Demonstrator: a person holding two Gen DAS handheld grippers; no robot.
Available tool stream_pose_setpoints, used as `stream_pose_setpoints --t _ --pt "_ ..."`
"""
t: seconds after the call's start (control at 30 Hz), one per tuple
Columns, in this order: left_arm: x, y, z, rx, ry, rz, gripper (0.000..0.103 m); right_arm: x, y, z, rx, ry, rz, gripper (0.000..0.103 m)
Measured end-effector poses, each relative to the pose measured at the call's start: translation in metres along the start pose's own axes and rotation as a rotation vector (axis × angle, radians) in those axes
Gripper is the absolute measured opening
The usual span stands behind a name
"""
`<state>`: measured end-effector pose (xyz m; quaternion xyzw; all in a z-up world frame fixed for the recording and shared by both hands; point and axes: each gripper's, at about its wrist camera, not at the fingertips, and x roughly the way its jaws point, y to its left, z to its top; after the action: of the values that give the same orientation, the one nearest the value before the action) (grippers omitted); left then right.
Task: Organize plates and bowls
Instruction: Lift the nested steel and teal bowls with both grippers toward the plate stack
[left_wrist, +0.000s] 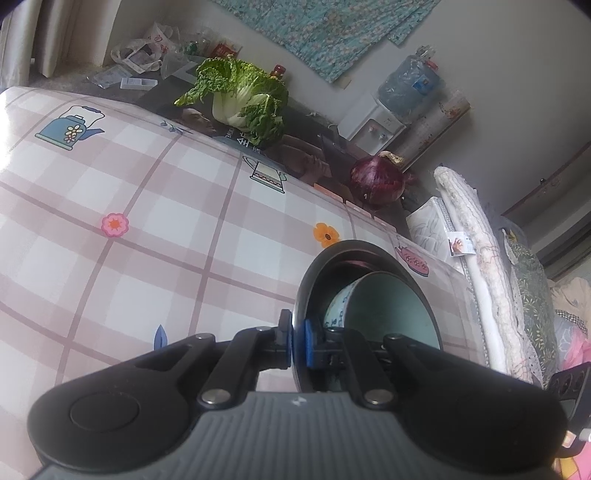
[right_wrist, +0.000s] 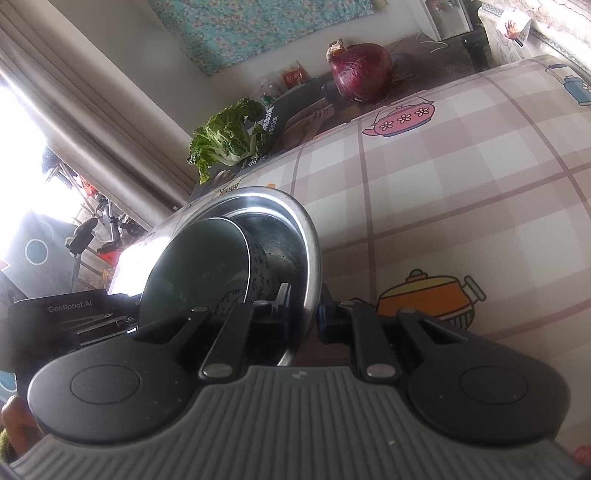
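1. Worktop covered by a pink-and-white checked cloth printed with teapots, kettles and flowers; it fills most of both views.
2. At its far edge lies a dark printed sheet carrying a leafy green cabbage and a red onion, the two well apart.
3. Behind them, a pale wall hung with a teal flowered cloth. A water dispenser with a blue bottle stands on the floor below it.
4. Plastic bags and small packets litter the floor beyond the cabbage. Rolled bedding and quilts stand beside the worktop's right end.
5. In the right view, a beige curtain hangs beside a bright window.
6. The steel bowl sits between both tools, near the worktop's near edge. A smaller green bowl with a patterned outside lies tipped inside it.
7. The green bowl's mouth faces away from the left tool's side of the steel bowl, toward the right tool's side; it leans on the steel bowl's inner wall.
8. The left tool is narrowed onto the steel bowl's rim, one pad outside, the blue pad inside.
9. The right tool straddles the opposite rim, one finger inside, one outside. Whether it presses the metal, I cannot tell.
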<state>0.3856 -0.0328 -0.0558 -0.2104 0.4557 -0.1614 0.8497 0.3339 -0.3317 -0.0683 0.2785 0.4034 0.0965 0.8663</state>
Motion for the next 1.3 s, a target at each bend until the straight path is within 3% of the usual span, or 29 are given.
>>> stream_pose_setpoints --t 0.73,1.3 --pt "-0.053 -0.014 0.003 -0.004 -0.078 -0.053 0.005 -0.039 0.032 0.007 -0.056 -0.071 0.017 0.013" --pt "-0.141 -0.003 -0.041 -0.009 -0.141 -0.082 0.006 -0.111 0.084 -0.051 -0.093 -0.099 0.043 0.013"
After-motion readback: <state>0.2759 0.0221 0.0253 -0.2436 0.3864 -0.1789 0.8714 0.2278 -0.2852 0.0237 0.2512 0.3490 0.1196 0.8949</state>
